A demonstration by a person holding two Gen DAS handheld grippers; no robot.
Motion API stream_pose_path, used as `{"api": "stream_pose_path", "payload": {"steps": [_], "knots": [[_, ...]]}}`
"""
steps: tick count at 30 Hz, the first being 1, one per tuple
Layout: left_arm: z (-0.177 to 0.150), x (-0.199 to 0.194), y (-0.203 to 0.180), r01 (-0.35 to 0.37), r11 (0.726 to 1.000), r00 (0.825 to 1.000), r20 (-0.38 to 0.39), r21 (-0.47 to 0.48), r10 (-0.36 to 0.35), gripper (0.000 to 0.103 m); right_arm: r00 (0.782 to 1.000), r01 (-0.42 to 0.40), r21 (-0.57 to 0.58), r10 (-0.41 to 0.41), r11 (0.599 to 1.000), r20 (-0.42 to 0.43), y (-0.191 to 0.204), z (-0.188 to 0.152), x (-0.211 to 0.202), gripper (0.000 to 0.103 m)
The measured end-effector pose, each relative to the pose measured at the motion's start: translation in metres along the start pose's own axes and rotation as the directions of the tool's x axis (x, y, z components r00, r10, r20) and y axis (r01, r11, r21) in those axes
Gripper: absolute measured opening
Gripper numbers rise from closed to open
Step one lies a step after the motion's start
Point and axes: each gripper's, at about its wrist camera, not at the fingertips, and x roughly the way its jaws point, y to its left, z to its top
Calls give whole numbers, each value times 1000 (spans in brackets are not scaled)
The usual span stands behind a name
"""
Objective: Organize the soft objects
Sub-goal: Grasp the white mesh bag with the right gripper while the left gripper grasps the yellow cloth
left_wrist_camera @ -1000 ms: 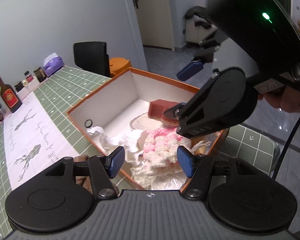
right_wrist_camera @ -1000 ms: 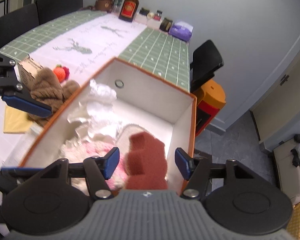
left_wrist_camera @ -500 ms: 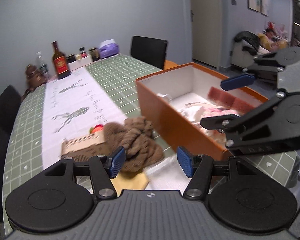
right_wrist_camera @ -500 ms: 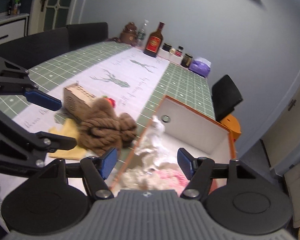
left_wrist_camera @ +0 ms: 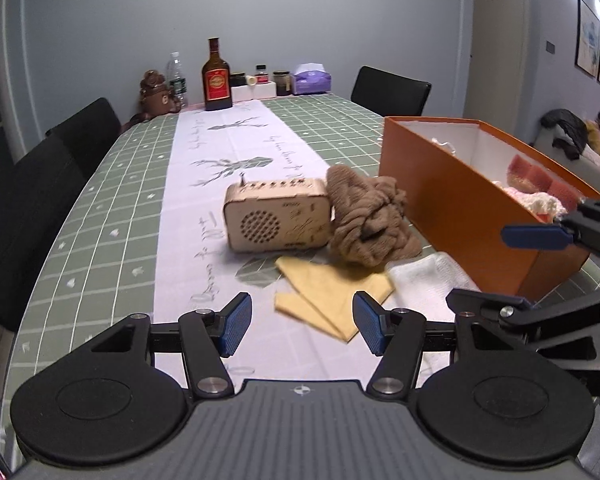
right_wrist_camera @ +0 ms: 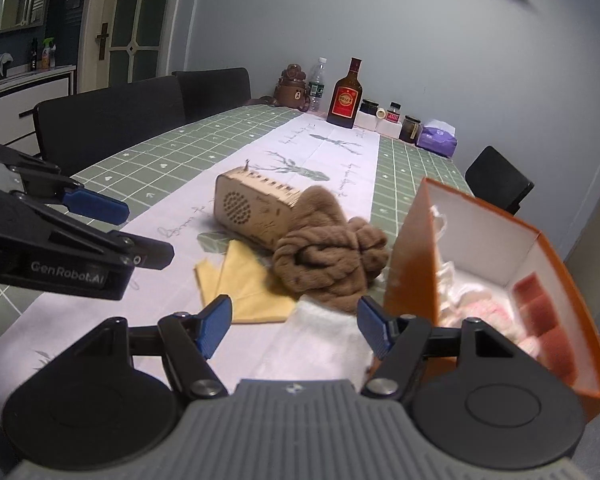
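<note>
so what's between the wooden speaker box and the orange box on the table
The brown knitted bundle lies between the wooden speaker box and the orange box, touching the speaker; both wrist views show it.

Wooden speaker box (left_wrist_camera: 277,215), liquor bottle (left_wrist_camera: 217,77), tissue pack (left_wrist_camera: 312,79), black chairs (left_wrist_camera: 390,90)

You can read "GenRobot.AI" in white on the black side of the left gripper (right_wrist_camera: 96,208); nothing else is legible.
</note>
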Motion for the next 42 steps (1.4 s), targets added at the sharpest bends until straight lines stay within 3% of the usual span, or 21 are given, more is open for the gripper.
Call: {"api": "stream_pose_path", "payload": {"steps": [12, 18, 27, 30, 35, 42], "knots": [[-32, 18, 11, 73, 995, 997, -8, -65, -74, 70, 991, 130, 92, -127, 987, -33, 17, -43, 22, 82], [-25, 42, -2, 100, 995, 995, -18, -19, -100, 83, 986, 160, 230, -144, 960, -82, 6, -59, 36, 86], [-17, 85, -9, 84, 996, 990, -114, -41, -88, 86, 985, 157, 326, -122, 932, -126, -6, -67, 59, 86], [-15, 94, -9, 90, 994, 987, -128, -66, -98, 89, 985, 155, 317, -124, 935, -116, -4, -68, 62, 85], [-9, 102, -19, 71, 997, 987, -140, -14, -73, 90, 988, 137, 304, -109, 943, -106, -4, -63, 67, 80], [-10, 107, -34, 62, 997, 991, -124, 42, -57, 89, 991, 124, 288, -106, 950, -75, -4, -62, 69, 59]]}}
